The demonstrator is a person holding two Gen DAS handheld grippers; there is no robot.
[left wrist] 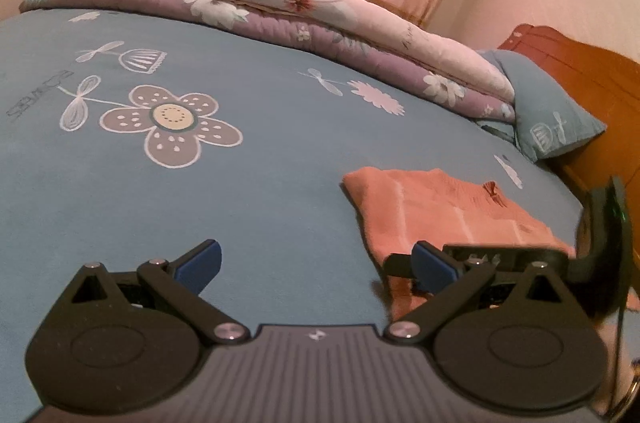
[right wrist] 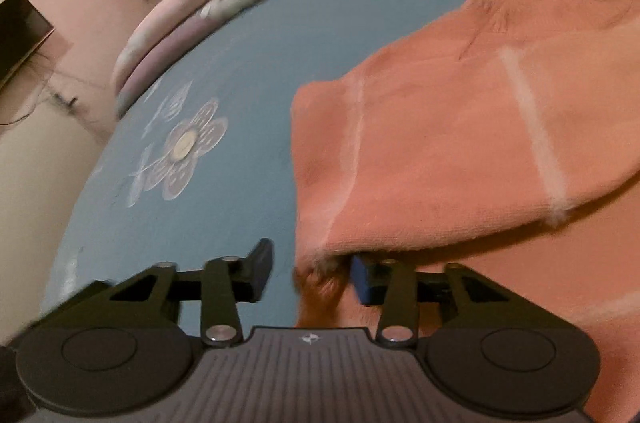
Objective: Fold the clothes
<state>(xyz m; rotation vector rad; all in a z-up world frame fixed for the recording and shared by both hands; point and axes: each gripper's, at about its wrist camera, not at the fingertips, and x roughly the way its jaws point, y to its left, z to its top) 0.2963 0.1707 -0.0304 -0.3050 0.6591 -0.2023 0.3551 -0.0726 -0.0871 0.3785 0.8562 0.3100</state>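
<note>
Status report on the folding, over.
Left gripper open, empty. Right gripper open at orange garment's edge. Garment part-folded on blue bedsheet. Nothing obstructing.

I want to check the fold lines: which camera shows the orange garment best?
The right wrist view: the orange garment fills much of the frame, its pale stripes and folded edge plain, though slightly blurred. The left wrist view shows it smaller, at the right, partly behind the right gripper.
</note>
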